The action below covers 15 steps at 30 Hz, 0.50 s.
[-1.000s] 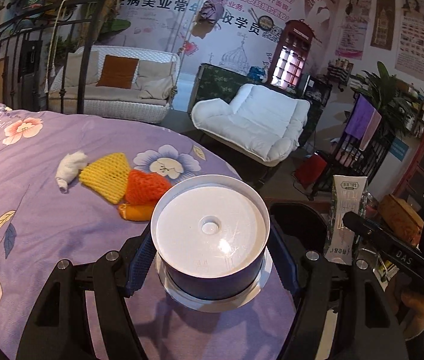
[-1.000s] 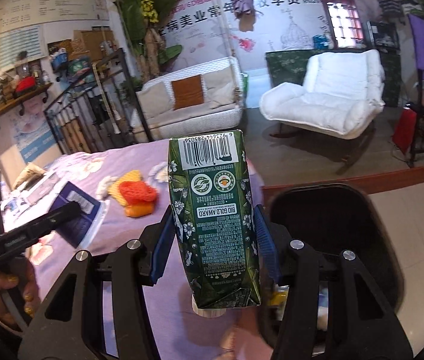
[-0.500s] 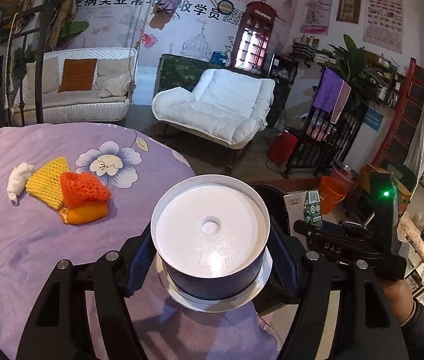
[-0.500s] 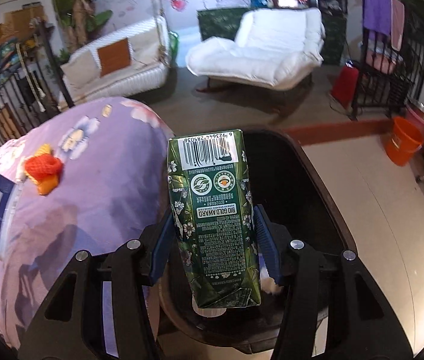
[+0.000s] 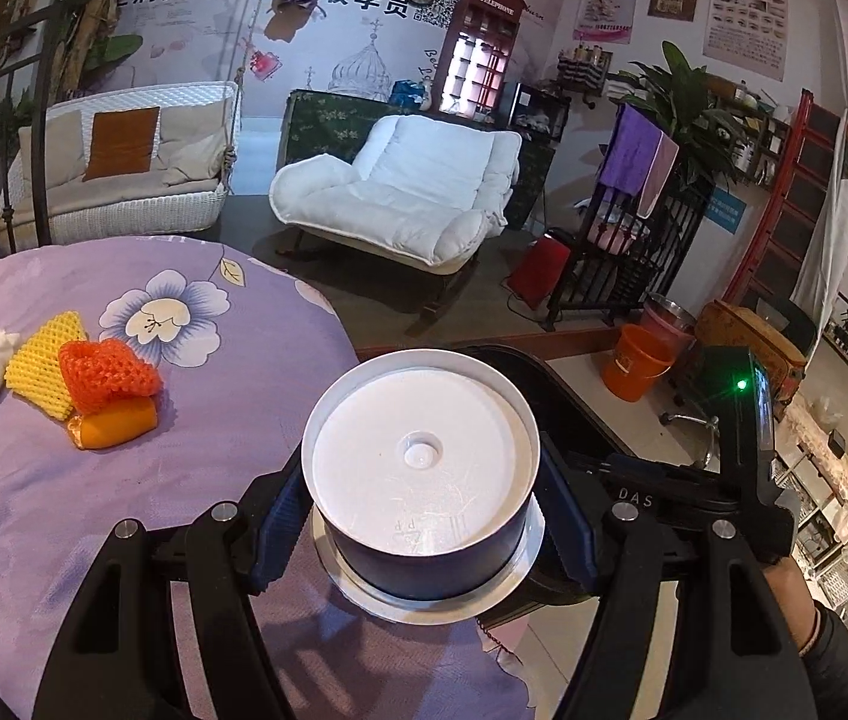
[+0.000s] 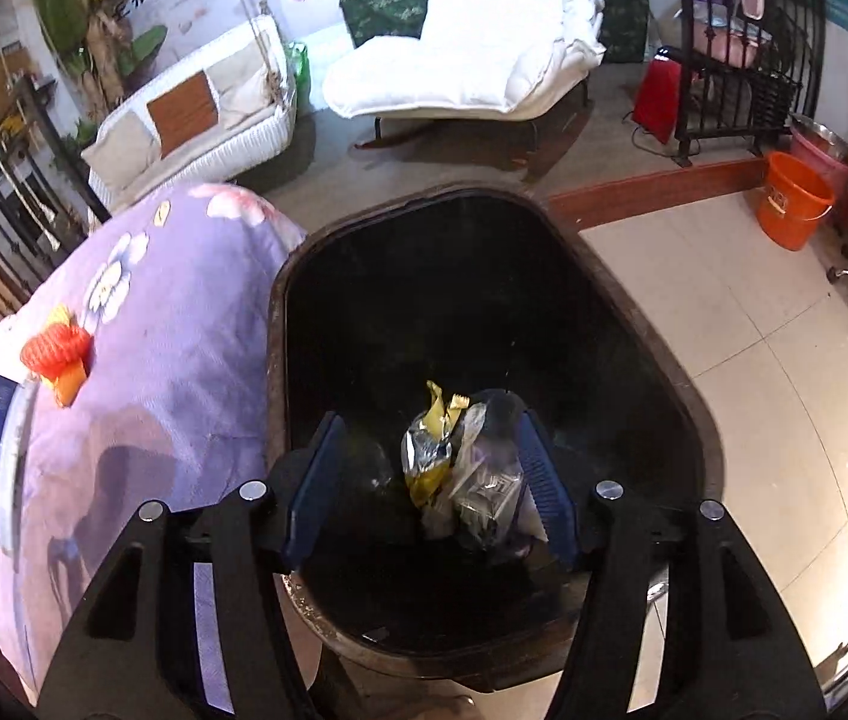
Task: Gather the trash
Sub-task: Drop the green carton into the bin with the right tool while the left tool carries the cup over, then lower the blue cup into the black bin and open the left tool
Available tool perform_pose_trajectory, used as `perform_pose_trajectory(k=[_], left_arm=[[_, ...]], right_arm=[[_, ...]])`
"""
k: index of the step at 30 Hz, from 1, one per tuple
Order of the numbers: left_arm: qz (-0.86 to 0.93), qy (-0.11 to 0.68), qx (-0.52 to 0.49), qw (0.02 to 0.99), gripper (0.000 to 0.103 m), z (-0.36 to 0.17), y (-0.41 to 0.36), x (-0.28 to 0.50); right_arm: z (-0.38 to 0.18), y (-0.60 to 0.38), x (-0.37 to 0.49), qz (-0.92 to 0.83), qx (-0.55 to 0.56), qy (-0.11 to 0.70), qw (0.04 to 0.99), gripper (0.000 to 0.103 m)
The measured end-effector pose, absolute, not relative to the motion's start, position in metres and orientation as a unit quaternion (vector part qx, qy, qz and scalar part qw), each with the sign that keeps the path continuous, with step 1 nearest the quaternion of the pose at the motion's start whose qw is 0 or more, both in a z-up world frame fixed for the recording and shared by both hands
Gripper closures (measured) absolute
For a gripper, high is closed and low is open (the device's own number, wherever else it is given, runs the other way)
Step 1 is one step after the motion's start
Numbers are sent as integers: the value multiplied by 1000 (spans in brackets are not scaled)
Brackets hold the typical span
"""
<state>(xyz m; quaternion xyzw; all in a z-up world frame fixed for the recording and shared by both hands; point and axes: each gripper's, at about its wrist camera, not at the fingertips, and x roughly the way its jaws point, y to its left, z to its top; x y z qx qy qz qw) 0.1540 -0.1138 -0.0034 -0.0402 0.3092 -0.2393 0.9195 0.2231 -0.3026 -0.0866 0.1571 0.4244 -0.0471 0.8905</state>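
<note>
Trash (image 6: 460,468), crumpled wrappers, lies in the black bin (image 6: 280,360). Right gripper (image 6: 427,492) above it: jaws just opened, apart, nothing between them. Left gripper (image 5: 424,510) clamps a white-bottomed round tub (image 5: 421,468); mesh scraps (image 5: 106,369) at 10 o'clock.

Left gripper (image 5: 421,531) tilted downward, jaws clamped on a round tub, right gripper (image 6: 427,492) angled steeply down, jaws just opened, nothing between them.
</note>
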Motion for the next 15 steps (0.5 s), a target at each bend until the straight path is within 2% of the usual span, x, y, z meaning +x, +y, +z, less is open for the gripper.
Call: perform_pose_trajectory(k=[2, 6, 15], left_arm=[[-246, 310, -39, 918, 34, -3, -122, 155], [-265, 311, -34, 912, 34, 0, -141, 159], [-312, 332, -14, 890, 34, -6, -192, 168]], right_arm=[[-80, -307, 217, -52, 160, 411, 896, 42], [-66, -314, 204, -71, 157, 378, 909, 33], [-43, -339, 174, -127, 166, 317, 925, 28]])
